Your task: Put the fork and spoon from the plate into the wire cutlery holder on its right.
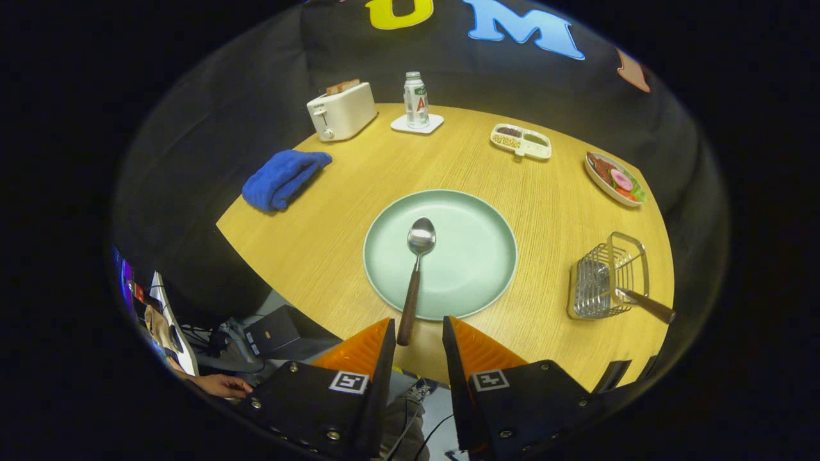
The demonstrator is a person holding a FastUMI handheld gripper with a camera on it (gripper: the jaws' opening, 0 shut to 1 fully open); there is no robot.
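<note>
**Spoon on the plate, fork handle at the holder**

Your spoon (414,275) lies on the pale green plate (480,224), bowl near the plate's centre, wooden handle running back over the near rim at about 6 o'clock and ending between your fingertips. Your gripper (416,333) stands open — the fingers are apart on either side of that handle end, and neither presses on it.

At 3 o'clock from the plate sits the wire cutlery holder (605,278), with the fork's (647,305) wooden handle poking out of it toward 4 o'clock; its tines are lost among the wires.

Farther out on the wooden table (320,237): a folded blue towel (282,179) at 10 o'clock, a white toaster (341,110) at 11, a water bottle (415,99) on a coaster at 12, a divided snack tray (521,141) at 1, and a dish of salad (615,178) at 2.
</note>
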